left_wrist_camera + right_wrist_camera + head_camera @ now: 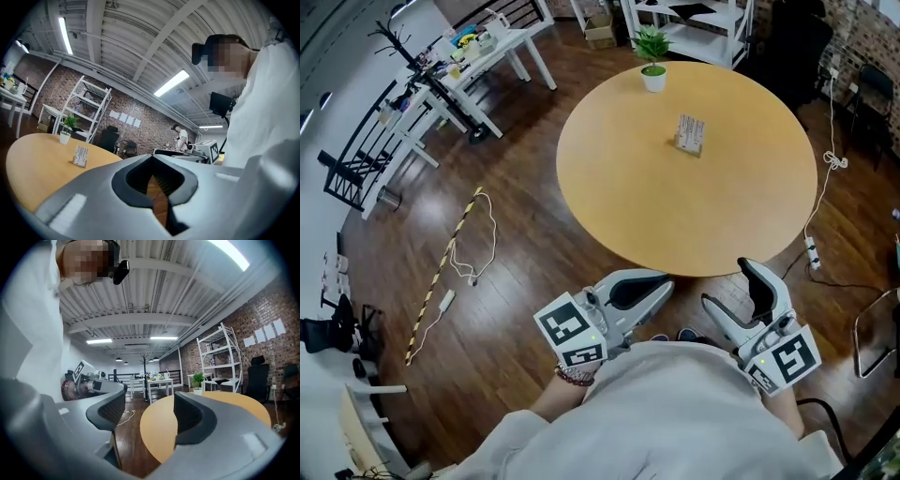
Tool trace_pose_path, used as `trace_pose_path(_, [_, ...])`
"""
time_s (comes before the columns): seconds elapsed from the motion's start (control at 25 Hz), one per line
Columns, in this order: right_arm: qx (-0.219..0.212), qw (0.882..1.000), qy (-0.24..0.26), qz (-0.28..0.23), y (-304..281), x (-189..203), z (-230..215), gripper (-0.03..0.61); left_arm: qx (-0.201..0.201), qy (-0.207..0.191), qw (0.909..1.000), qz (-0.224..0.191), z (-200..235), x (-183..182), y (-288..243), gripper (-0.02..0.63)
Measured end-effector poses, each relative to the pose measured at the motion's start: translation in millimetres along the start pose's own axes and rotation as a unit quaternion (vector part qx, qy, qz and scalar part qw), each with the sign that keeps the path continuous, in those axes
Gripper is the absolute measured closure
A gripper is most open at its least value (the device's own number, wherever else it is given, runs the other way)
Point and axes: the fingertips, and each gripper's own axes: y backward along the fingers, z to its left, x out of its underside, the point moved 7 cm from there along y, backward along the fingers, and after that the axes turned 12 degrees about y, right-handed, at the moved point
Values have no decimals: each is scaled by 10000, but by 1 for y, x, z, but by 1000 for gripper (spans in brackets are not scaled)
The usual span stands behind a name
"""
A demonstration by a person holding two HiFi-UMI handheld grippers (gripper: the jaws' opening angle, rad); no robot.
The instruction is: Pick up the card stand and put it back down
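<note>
Both tongs are close in at the person's torso, just off the near rim of the surface, over dark wood floor point(516, 281).
Left tongs point(664, 281): tips together, nothing between them.
Right tongs point(727, 284): spread apart, empty; only floor and the rim of the surface show in the gap.
Round light-wood surface point(619, 197) lies ahead.
Small pale card stand point(690, 134) stands upright on the far half, well apart from both tongs and untouched.
Past it, a small green plant in a white pot point(652, 61) sits near the far rim.
</note>
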Motion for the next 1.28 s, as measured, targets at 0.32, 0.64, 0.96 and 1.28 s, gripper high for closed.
trace_pose_path(0.32, [-294, 9994, -81, 140, 11, 17, 4, 265, 30, 167, 9998, 134, -15, 18, -13, 629])
trace_pose_path(0.64, [-143, 9993, -309, 184, 26, 37, -18, 278, 261, 33, 9989, 384, -9, 32, -51, 629])
trace_pose_path(0.96, [-207, 9993, -276, 134, 20, 37, -1, 278, 282, 45, 9985, 472, -14, 38, -35, 629])
trace_pose_path(1.28, [-297, 9993, -168, 175, 10, 37, 12, 287, 365, 103, 9980, 505, -11, 32, -25, 629])
